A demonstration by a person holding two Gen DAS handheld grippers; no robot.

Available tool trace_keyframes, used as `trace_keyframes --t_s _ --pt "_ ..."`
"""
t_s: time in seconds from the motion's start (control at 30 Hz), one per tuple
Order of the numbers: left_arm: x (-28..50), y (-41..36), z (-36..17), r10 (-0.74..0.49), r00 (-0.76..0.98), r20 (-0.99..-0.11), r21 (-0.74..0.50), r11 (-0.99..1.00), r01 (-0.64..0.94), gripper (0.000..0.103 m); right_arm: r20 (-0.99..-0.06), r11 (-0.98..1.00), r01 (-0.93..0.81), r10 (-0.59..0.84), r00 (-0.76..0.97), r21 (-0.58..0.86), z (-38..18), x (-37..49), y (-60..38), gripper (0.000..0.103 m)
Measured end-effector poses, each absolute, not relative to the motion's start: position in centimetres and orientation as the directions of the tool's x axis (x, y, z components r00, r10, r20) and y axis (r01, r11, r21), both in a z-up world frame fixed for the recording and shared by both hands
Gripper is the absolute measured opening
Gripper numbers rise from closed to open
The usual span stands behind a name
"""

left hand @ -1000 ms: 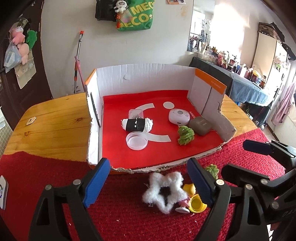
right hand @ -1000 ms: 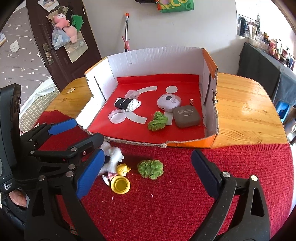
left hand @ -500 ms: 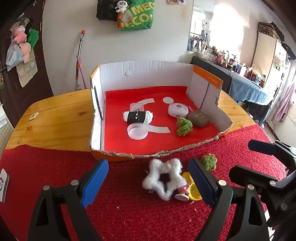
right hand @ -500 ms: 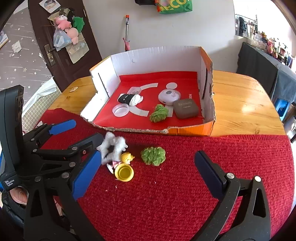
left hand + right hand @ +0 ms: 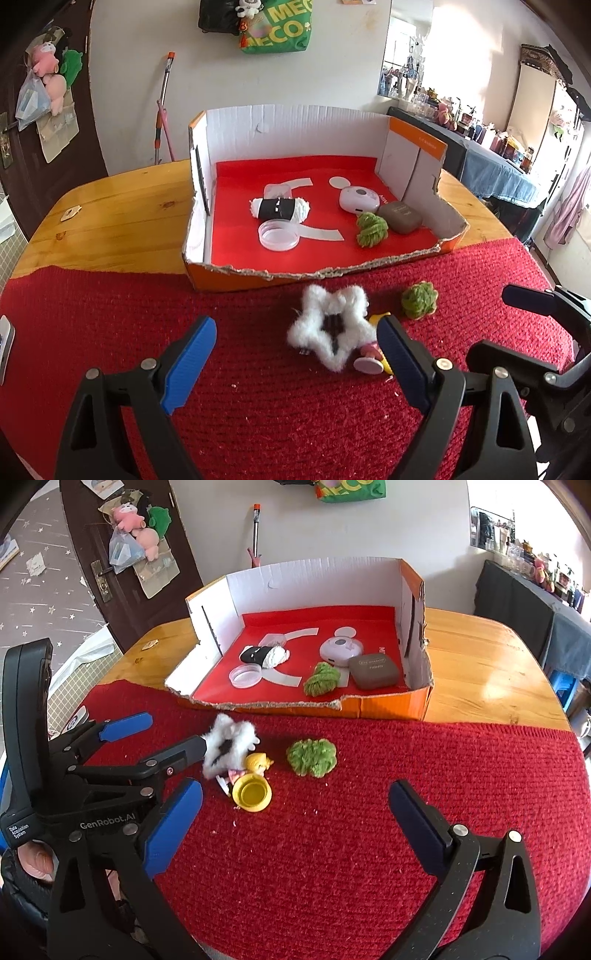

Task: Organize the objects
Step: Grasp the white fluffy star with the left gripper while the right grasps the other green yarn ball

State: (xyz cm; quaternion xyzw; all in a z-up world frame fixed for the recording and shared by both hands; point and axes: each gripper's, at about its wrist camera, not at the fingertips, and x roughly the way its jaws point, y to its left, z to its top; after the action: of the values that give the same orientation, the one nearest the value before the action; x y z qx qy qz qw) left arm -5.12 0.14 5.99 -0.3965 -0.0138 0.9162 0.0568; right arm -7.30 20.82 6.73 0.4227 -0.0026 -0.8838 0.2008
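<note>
Yellow cup (image 5: 254, 794) shows fully in the right wrist view only; the left view hides most of it behind a finger. White fluffy star (image 5: 334, 332), touching the cup, lies on the red cloth (image 5: 110, 314) before the cardboard box (image 5: 295, 122). Left gripper (image 5: 295, 363) and right gripper (image 5: 295, 827): jaws spread, empty.

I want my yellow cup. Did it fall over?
Yes, tipped. The yellow cup lies on its side on the red mat, mouth facing the camera.
</note>
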Motion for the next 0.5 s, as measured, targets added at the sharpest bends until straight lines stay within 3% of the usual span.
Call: trace_keyframes --t_s 0.5 --pt "-4.7 0.1 3.7 0.118 -0.646 -0.755 -0.071 -0.993 -0.098 0.091 -0.781 -0.922 0.360 -0.327 -0.532 0.141 4.2 -6.7 20.0 0.102"
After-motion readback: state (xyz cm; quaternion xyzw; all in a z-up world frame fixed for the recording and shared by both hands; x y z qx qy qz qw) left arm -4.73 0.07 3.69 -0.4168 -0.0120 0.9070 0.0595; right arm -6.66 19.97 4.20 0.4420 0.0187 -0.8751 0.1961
